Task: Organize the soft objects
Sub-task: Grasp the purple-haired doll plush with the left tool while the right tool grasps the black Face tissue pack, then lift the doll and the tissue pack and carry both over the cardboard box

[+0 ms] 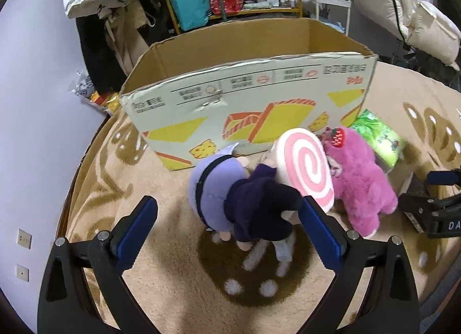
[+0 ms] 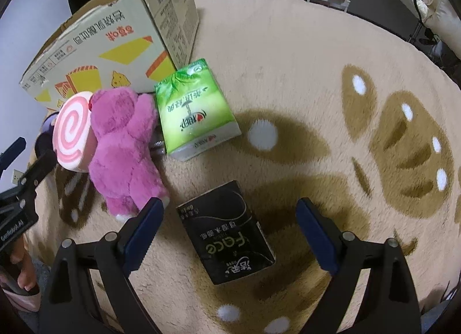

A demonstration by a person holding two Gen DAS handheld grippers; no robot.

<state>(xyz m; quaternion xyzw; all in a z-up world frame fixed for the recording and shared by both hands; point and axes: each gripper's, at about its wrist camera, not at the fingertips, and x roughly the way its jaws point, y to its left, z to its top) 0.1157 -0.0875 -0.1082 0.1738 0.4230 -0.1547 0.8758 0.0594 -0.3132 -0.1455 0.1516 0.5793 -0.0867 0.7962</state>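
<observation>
Both tools pointed steeply down over a beige rug [image 2: 288,60] patterned in brown. The left tool [image 1: 230,224] stood with its jaws wide apart, a doll in a lilac cap and dark purple coat [image 1: 242,198] lying between the blue pads; whether the right-hand pad touched it could not be told. Beside the doll lay a pink spiral cushion [image 1: 305,166], touching a pink plush bear [image 1: 363,184]. Behind them stood an open cardboard box [image 1: 245,97]. The right tool [image 2: 227,233] also stood wide apart and gripped nothing, with a black tissue pack [image 2: 227,233] lying between its pads, clear of both. A green tissue pack [image 2: 196,109] lay just beside the bear, against the box corner.
</observation>
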